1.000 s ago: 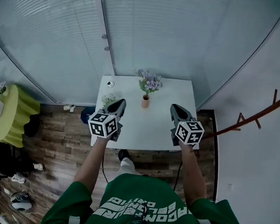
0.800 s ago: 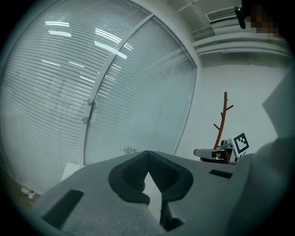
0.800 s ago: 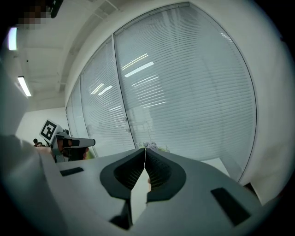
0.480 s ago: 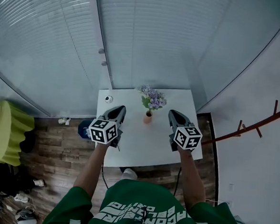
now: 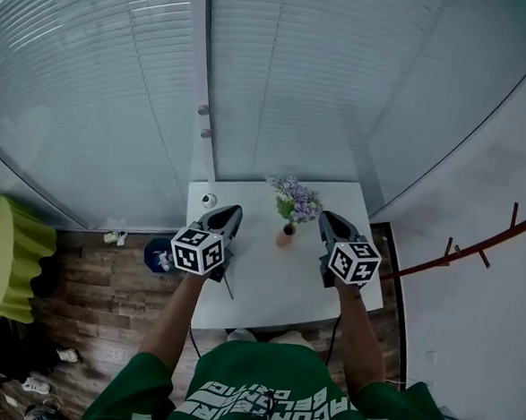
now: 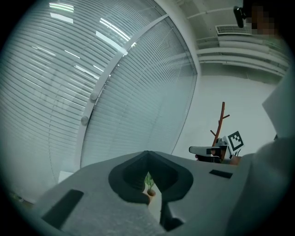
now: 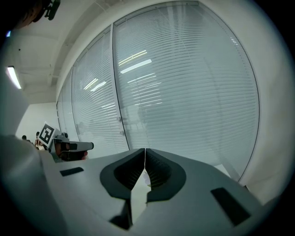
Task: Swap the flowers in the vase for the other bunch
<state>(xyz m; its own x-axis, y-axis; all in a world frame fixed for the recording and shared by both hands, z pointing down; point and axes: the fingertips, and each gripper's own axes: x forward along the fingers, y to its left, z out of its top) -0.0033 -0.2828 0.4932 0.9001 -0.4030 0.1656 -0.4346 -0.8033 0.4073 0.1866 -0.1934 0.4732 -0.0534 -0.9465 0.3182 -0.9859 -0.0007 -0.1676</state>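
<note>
- Standing by, I see both pairs of tongs held over the white rectangular bench. The left tongs are left of centre and the right tongs right of centre. Each pair has its tips pressed together with nothing between them.
- The small terracotta vase stands upright between the two pairs, just above the frame's centre. It holds the lilac-purple flowers with green leaves.
- I cannot pick out the other bunch, because the left tongs cover that side of the bench. A thin dark line pokes out below them, but I cannot tell if it is a stem.
- The step in hand looks like the approach to the vase. To do it well, I'd part the tongs before reaching in and steady the vase low on its body with one pair. The other pair should take the stems just above the rim and draw them straight up, so the vase doesn't tip.
- The vase sits towards the bench's far edge, with the blind-covered glass wall close behind, so there is little room beyond it.
- The reddish-brown coat rack crowds the right side of the frame.
- The bare bench towards the bottom of the frame is the open room for laying the flowers down.
</note>
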